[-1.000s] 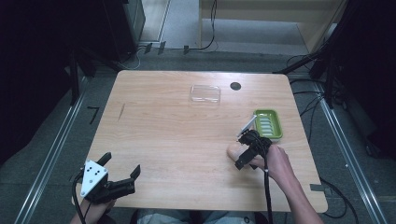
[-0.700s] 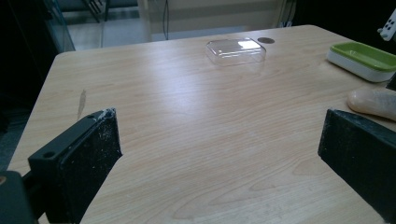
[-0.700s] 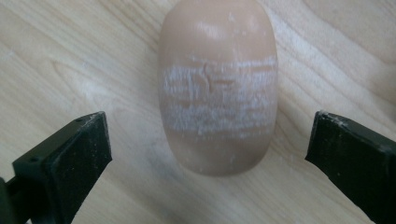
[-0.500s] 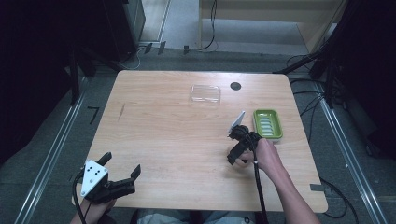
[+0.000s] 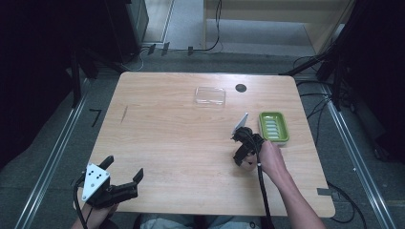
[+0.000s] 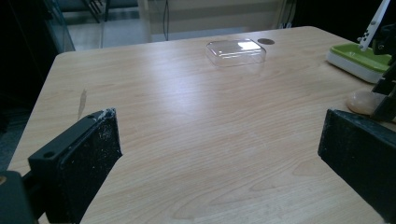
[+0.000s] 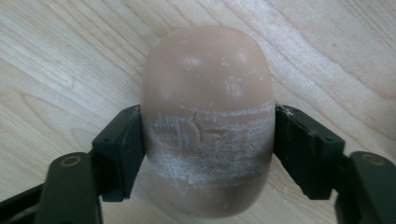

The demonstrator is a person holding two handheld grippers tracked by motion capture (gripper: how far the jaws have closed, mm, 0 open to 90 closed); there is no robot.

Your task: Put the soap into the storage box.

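The right gripper (image 7: 208,140) has its jaws clenched on the two sides of a tan bar of soap (image 7: 208,121), whose rounded far end sticks out past the jaws over the wooden bench (image 7: 70,56). White scuffed bands run across the soap's middle where the jaws press it. In the high view this gripper (image 5: 242,149) sits right of the bench's centre, held by the person's right hand (image 5: 272,160), with the soap (image 5: 247,164) a pale spot at its near end, low over the bench (image 5: 167,133); whether it touches the wood I cannot tell. Just to its far right lies a green soap dish (image 5: 274,128) with a white rim. A clear plastic lid (image 5: 210,96) rests at the far side of the bench, with a dark round hole (image 5: 240,88) to its right. The left gripper (image 5: 123,176) is at the near left corner, its jaws released and spread wide with nothing between them
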